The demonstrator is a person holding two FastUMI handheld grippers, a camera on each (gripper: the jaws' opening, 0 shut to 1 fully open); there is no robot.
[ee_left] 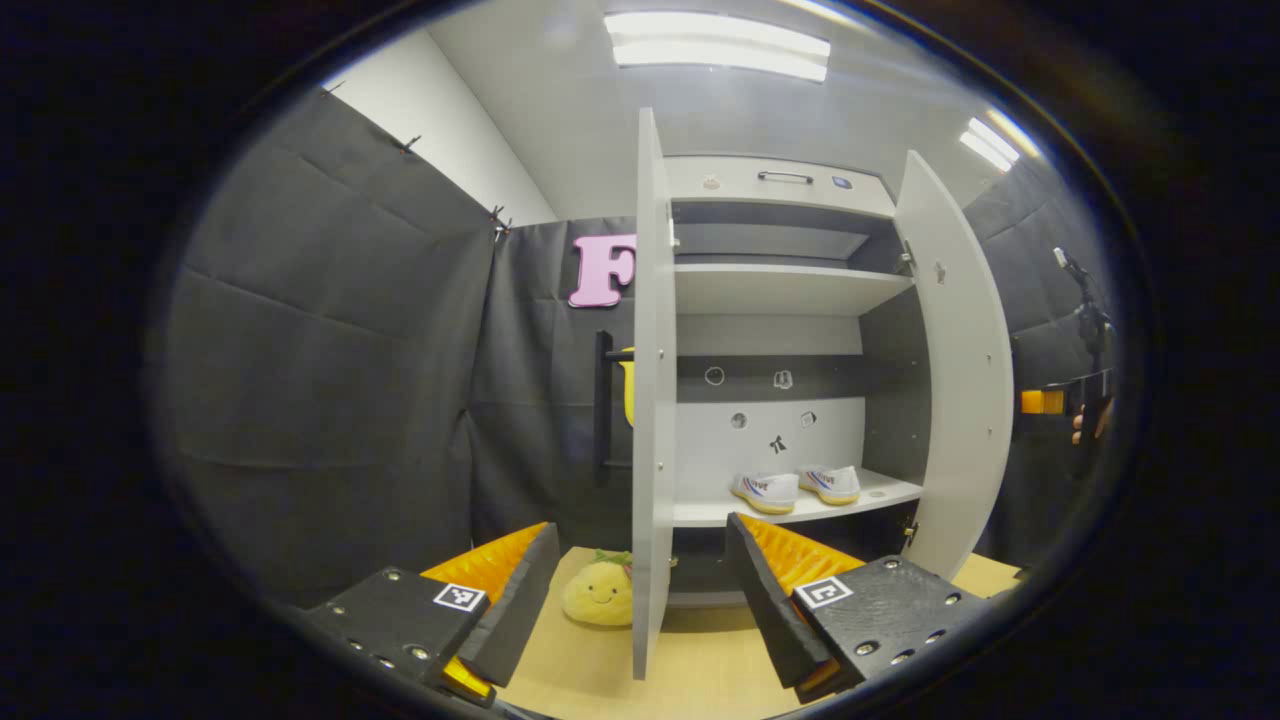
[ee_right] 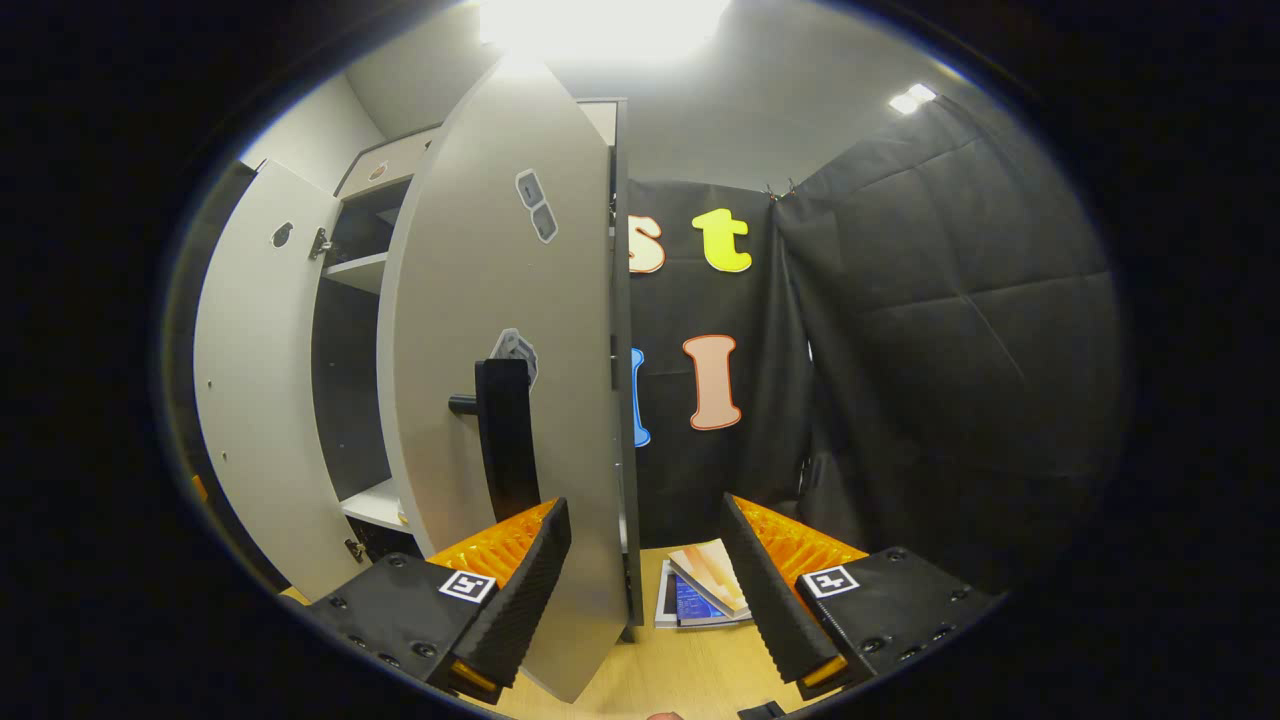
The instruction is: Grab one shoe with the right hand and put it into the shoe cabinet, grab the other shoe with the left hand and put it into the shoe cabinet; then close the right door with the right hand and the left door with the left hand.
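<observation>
Two shoes (ee_left: pixel 795 488) sit side by side on the cabinet's (ee_left: pixel 780 190) lower shelf (ee_left: pixel 880 492), toes toward the room. Both doors stand open. In the left gripper view the left door (ee_left: pixel 655 400) is seen edge-on, its edge rising between the spread fingers of the left gripper (ee_left: pixel 640 590), which holds nothing. A yellow plush (ee_left: pixel 598 592) lies on the wooden floor (ee_left: pixel 690 670) behind that door. In the right gripper view the right gripper (ee_right: pixel 645 585) is likewise open and empty, with the right door (ee_right: pixel 510 380) swung out close in front of it, its black handle (ee_right: pixel 505 435) just above the left finger. Some books (ee_right: pixel 705 590) lie on the floor between the fingers.
</observation>
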